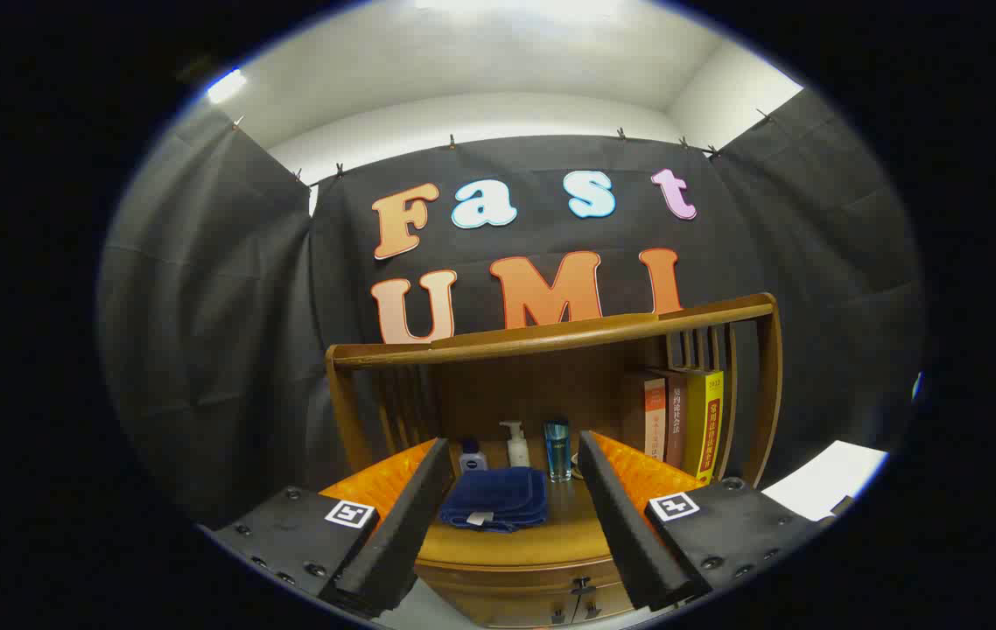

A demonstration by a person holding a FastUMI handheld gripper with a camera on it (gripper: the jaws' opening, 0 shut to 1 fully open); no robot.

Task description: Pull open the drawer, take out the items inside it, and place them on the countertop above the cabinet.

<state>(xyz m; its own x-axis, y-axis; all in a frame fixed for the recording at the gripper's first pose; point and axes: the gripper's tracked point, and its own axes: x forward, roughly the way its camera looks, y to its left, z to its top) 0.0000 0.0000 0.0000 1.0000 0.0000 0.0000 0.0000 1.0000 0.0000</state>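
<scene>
My gripper (514,455) stands open, its two fingers spread wide over the front of a wooden cabinet. The countertop (515,542) lies between and below the fingers. A folded dark blue towel (495,499) rests on it, between the fingers and apart from both. The drawer front (542,593) with its small dark handle (583,588) sits shut under the countertop's front edge, below the fingers. Nothing is held.
Behind the towel stand a small blue bottle (473,456), a white pump bottle (516,444) and a blue tumbler (557,449). Upright books (682,424) lean at the right under a curved wooden rail (550,337). A white surface (826,479) lies right of the cabinet.
</scene>
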